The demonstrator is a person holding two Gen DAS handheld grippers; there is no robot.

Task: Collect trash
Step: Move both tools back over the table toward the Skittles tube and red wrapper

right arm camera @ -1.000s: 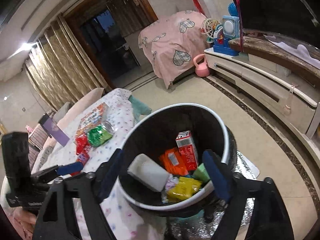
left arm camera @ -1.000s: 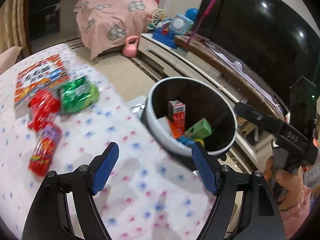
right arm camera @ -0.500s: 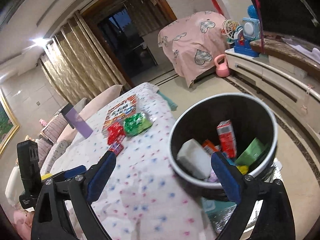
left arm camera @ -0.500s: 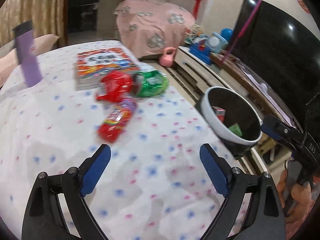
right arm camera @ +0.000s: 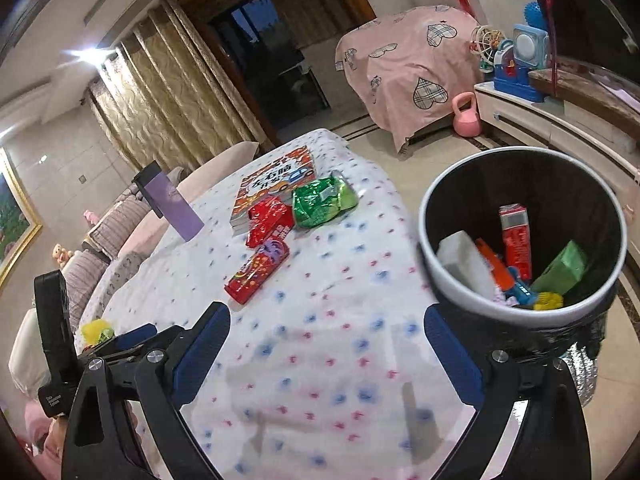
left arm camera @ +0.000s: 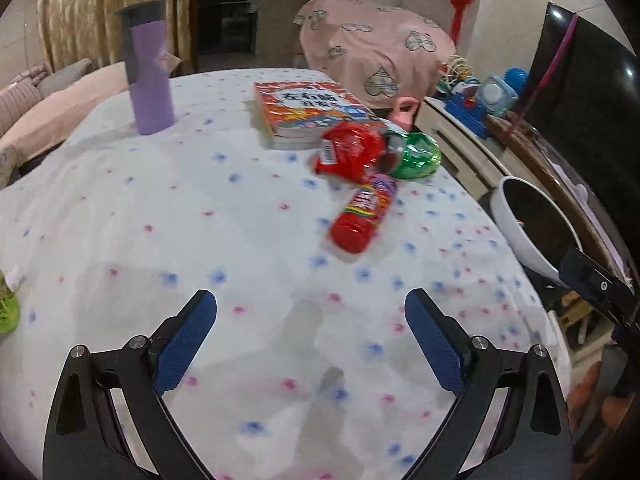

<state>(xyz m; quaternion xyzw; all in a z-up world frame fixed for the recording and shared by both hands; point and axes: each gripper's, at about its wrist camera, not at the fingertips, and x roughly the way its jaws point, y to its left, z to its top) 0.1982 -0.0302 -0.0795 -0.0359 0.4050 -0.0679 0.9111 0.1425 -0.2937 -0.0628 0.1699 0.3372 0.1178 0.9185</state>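
Three snack packets lie together on the dotted white tablecloth: a long red packet, a crumpled red bag and a green bag. They also show in the right wrist view: the long red packet, the red bag, the green bag. The white-rimmed bin stands beside the table and holds several pieces of trash. My left gripper is open and empty above the near cloth. My right gripper is open and empty, left of the bin.
A colourful book lies behind the packets. A purple tumbler stands at the far left of the table. A yellow-green thing sits at the table's left edge. A TV cabinet with toys runs behind the bin.
My left gripper has swung left from over the bin to over the table, facing the packets. My right gripper has drawn back from over the bin; the table now fills its view.
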